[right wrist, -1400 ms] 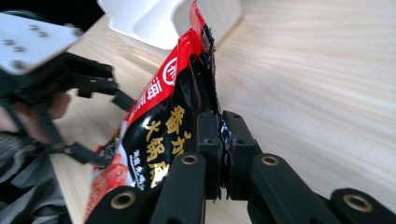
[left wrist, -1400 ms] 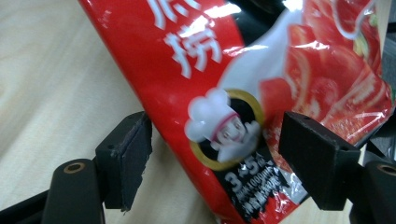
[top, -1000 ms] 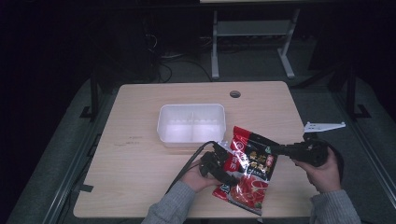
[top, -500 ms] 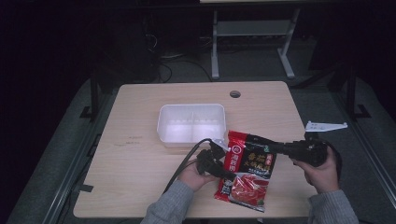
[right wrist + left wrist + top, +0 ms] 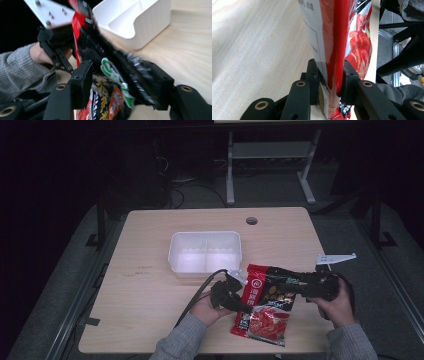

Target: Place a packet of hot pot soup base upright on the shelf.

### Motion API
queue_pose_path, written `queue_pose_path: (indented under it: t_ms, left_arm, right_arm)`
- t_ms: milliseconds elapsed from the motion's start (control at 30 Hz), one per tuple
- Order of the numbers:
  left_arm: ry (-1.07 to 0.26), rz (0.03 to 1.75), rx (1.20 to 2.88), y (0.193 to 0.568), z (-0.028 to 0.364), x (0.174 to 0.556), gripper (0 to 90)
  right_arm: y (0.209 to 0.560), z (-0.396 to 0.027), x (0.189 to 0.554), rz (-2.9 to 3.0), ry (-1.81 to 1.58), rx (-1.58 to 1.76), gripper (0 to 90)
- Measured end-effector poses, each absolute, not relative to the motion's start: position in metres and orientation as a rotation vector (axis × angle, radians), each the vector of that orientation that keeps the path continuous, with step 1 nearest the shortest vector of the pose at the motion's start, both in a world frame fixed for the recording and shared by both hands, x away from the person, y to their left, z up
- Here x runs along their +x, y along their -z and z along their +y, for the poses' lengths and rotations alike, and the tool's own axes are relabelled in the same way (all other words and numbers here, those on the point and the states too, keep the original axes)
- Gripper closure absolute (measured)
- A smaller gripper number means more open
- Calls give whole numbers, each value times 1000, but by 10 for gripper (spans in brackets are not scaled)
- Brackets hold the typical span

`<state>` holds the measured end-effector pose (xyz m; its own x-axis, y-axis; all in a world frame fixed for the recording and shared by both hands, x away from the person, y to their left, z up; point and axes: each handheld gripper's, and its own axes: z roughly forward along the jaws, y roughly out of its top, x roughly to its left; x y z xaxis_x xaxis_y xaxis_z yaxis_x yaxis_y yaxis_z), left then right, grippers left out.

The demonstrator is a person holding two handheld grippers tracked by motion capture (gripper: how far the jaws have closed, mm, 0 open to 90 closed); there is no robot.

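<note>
The left gripper (image 5: pixel 329 82) has just been closing and now pinches the left edge of the red snack packet (image 5: pixel 265 302). The right gripper (image 5: pixel 120 87) has just been opening around the packet's upper end, its pads spread wider than before.

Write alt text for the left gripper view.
A red snack bag stands edge-on, pinched between the two black jaws of the left tongs. Light wooden table lies at left; a grey sleeve shows at right.
</note>
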<state>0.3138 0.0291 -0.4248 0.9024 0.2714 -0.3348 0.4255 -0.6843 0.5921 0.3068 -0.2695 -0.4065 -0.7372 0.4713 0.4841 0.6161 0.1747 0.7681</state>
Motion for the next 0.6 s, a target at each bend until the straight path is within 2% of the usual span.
queue_pose_path:
  t_ms: [133,167,267,300,333,433,533,600]
  left_arm:
    - [284,492,2366,425,29,313,726]
    - [279,488,2375,425,29,312,717]
    - [274,477,2387,424,31,312,701]
    - [268,476,2391,424,30,312,701]
    - [263,476,2392,424,30,311,673]
    - [249,475,2389,424,31,310,621]
    - [225,465,2393,422,32,306,589]
    - [243,444,2405,421,33,304,499]
  right_arm:
    - [412,-261,308,-2309,1565,-1052,455]
    - [412,-258,309,-2318,1562,-1068,542]
    - [411,-260,309,-2277,1583,-1059,615]
    - [411,-260,309,-2277,1583,-1059,615]
    - [410,-261,308,-2268,1578,-1058,661]
    - [408,-263,306,-2255,1573,-1045,719]
    - [406,-262,305,-2249,1571,-1029,731]
    - [401,-258,303,-2267,1569,-1018,737]
